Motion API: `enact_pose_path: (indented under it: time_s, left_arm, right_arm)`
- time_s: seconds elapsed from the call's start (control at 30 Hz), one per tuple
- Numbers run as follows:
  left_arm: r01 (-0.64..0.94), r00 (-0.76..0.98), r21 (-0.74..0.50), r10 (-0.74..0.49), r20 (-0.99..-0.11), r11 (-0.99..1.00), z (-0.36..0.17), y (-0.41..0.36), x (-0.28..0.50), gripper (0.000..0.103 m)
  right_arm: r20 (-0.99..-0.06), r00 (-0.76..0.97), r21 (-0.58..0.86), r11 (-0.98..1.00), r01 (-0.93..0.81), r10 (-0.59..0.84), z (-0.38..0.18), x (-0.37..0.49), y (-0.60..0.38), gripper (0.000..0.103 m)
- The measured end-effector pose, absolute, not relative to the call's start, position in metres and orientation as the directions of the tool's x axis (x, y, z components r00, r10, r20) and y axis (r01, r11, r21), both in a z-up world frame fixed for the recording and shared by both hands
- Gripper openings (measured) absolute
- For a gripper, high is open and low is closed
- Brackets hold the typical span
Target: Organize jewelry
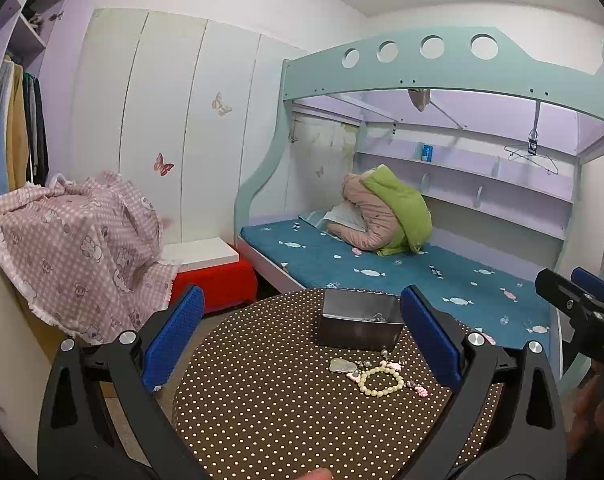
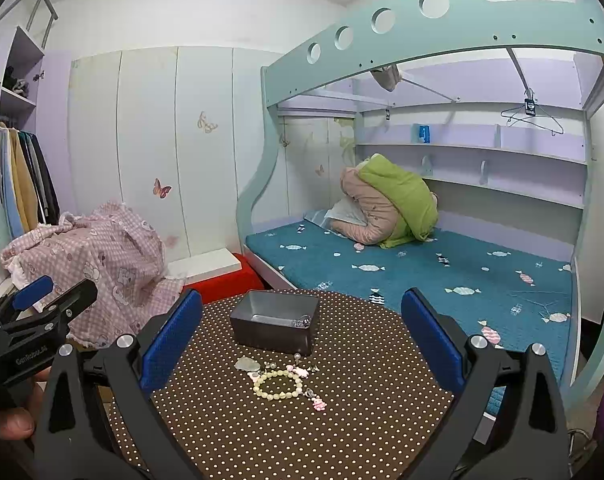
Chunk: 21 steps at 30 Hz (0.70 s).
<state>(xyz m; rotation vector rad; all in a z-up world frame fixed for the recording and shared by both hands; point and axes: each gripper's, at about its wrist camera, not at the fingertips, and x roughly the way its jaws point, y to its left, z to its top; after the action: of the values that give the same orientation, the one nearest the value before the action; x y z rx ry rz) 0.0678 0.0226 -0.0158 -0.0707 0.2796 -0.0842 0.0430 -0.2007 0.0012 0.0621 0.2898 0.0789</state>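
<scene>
Both grippers, left (image 1: 302, 344) and right (image 2: 302, 344), hover with fingers released over the bead bracelet (image 2: 277, 385), lower centre, before the metal box (image 2: 275, 326) awaiting jewelry.

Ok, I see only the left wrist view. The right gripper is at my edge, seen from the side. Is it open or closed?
Observer: Open. In the right wrist view the right gripper has both blue fingers wide apart and holds nothing.
Operator: And inside the box? I see mostly its front wall.
Observer: The box is mostly bare inside; one small shiny piece lies at its right end.
Operator: What lies ahead of that gripper?
Observer: The bead bracelet, flat on the table, nearer than the box.
</scene>
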Motion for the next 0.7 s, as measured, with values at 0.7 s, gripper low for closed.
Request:
enact_pose_path:
  time_s: [0.7]
  left_arm:
    - [0.052, 0.907, -0.069, -0.076, -0.414, 0.996, -0.077, 0.021, 0.106, 0.098]
  right_arm:
    - [-0.595, 0.801, 0.037, 0.997, -0.060, 0.071, -0.105, 0.117, -0.225, 0.096]
